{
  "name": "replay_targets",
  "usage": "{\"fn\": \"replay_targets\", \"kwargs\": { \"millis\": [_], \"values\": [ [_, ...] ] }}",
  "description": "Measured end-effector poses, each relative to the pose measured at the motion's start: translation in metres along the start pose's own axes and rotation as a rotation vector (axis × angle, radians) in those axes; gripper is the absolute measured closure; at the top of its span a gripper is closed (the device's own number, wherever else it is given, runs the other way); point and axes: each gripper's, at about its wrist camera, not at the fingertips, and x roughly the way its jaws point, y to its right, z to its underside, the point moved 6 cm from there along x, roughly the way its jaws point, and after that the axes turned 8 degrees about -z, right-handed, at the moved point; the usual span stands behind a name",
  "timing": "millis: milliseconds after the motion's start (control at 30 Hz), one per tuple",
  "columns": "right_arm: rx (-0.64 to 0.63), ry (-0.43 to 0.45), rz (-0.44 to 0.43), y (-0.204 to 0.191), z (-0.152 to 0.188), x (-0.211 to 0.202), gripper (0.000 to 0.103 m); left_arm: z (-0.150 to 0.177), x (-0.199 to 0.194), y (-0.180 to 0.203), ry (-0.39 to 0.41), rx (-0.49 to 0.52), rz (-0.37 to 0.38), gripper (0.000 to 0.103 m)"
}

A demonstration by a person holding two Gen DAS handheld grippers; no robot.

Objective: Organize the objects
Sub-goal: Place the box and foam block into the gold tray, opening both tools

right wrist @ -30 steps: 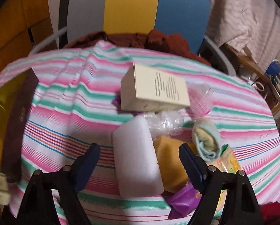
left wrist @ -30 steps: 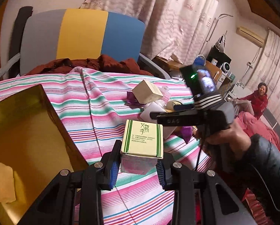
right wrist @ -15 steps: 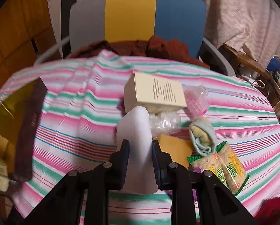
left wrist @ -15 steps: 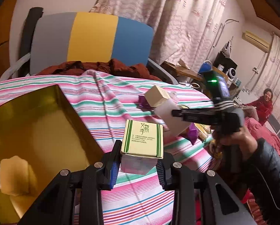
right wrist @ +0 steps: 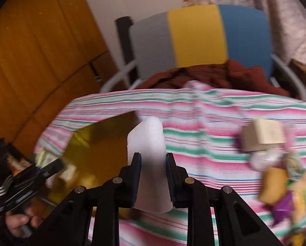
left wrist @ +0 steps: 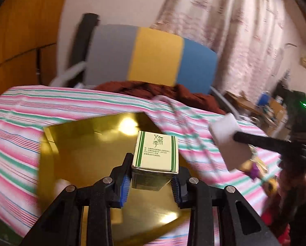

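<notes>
Left wrist view, left gripper (left wrist: 152, 181) clamping one green-striped box (left wrist: 156, 151), right gripper (right wrist: 153, 181) clamping one white block (right wrist: 147, 155).

The small cream cardboard box with green stripes (left wrist: 155, 152), seen near the middle of the left wrist view, carries large green Chinese characters on its top face, with several lines of fine green print beneath them, too small to read. At the far right of the right wrist view, a pale beige box (right wrist: 263, 136) bears dark print, blurred beyond reading.
</notes>
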Motion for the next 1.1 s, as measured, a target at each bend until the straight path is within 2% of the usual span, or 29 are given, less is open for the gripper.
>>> {"fn": "replay_targets", "kwargs": {
  "millis": [67, 200, 267, 300, 400, 467, 633, 933, 1100],
  "values": [
    [0.009, -0.027, -0.062, -0.023, 0.001, 0.021, 0.079, -0.006, 0.007, -0.027, -0.010, -0.011, -0.071, 0.070],
    [0.007, -0.110, -0.129, -0.059, 0.017, 0.057, 0.074, -0.007, 0.019, -0.065, -0.033, -0.044, -0.185, 0.049],
    [0.016, -0.159, -0.167, -0.073, 0.029, 0.073, 0.058, -0.005, 0.021, -0.078, -0.043, -0.057, -0.232, 0.048],
    [0.002, -0.180, -0.165, -0.079, 0.035, 0.080, 0.050, -0.002, 0.022, -0.084, -0.049, -0.072, -0.249, 0.048],
    [-0.036, -0.226, -0.168, -0.094, 0.053, 0.092, 0.050, 0.004, 0.016, -0.093, -0.048, -0.127, -0.234, 0.048],
    [-0.054, -0.238, -0.165, -0.100, 0.059, 0.094, 0.049, 0.007, 0.012, -0.094, -0.036, -0.132, -0.253, 0.048],
    [-0.105, -0.221, -0.128, -0.111, 0.064, 0.087, 0.037, 0.018, 0.000, -0.088, -0.040, -0.160, -0.247, 0.048],
    [-0.241, -0.086, 0.052, -0.116, 0.054, 0.060, 0.014, 0.035, -0.011, -0.072, -0.048, -0.147, -0.301, 0.048],
    [-0.279, -0.049, 0.108, -0.114, 0.054, 0.051, 0.011, 0.036, -0.019, -0.061, -0.025, -0.130, -0.311, 0.048]
  ]
}}
